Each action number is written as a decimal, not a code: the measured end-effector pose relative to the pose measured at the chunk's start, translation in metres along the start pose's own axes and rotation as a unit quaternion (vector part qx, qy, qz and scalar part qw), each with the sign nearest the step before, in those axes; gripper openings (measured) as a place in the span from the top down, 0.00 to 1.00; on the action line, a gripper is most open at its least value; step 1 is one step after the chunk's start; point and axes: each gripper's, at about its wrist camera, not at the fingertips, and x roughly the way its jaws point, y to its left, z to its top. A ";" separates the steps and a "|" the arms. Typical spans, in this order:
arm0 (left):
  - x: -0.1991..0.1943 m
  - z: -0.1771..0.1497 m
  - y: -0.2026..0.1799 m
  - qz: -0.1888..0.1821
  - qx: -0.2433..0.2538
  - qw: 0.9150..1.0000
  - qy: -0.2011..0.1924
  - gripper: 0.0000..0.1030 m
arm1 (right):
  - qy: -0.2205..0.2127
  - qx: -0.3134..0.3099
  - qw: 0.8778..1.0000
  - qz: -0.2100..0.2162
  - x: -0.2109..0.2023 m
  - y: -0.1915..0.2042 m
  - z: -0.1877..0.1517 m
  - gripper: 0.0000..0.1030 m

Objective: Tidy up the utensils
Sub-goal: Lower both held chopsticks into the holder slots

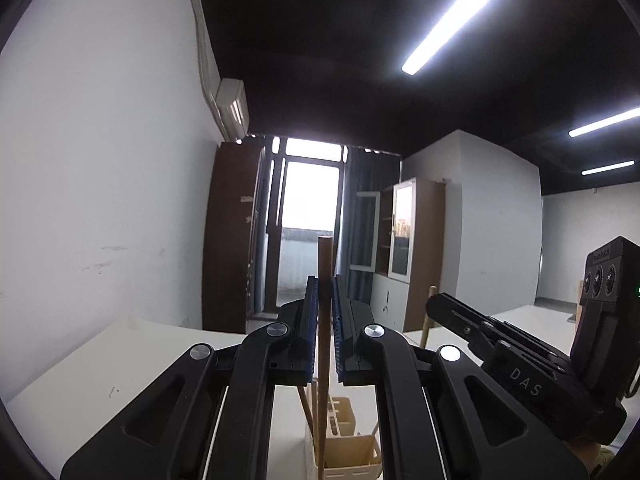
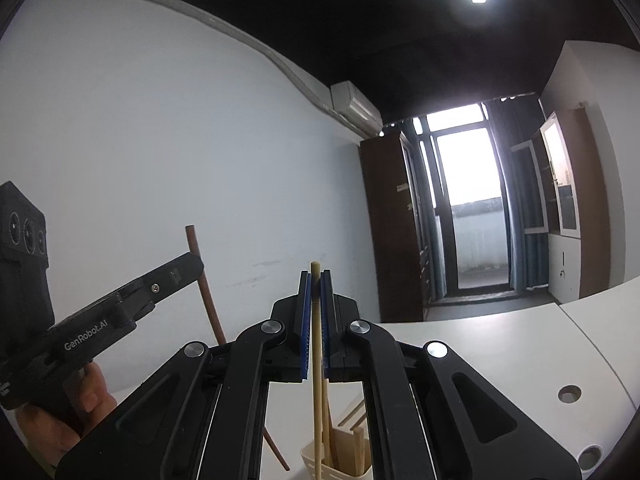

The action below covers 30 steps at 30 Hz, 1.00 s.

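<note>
In the left wrist view my left gripper is shut on a dark brown chopstick. It stands upright, its lower end reaching down by the cream compartmented utensil holder. My right gripper is shut on a pale bamboo chopstick; its lower end goes down into the holder, among other sticks. Each gripper shows in the other's view: the right gripper low at the right, the left gripper at the left with the brown chopstick slanting down past it.
The holder stands on a white table with round cable holes. A white wall lies close behind. Brown cabinets and a bright balcony door are far off. A hand grips the left tool.
</note>
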 end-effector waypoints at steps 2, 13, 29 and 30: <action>-0.003 0.001 0.001 0.000 -0.008 1.000 -0.022 0.94 | -0.021 0.006 1.000 0.005 -0.003 -0.003 0.003 0.95; 0.016 -0.013 -0.002 -0.002 -0.030 0.999 -0.038 0.94 | -0.007 0.007 1.000 0.009 0.022 -0.011 -0.013 0.95; 0.055 -0.046 0.002 -0.024 -0.008 0.998 0.050 0.94 | 0.041 -0.012 0.999 0.013 0.031 -0.009 -0.034 0.95; 0.056 -0.047 0.003 -0.025 -0.008 0.998 0.053 0.94 | 0.042 -0.012 0.999 0.010 0.030 -0.009 -0.035 0.95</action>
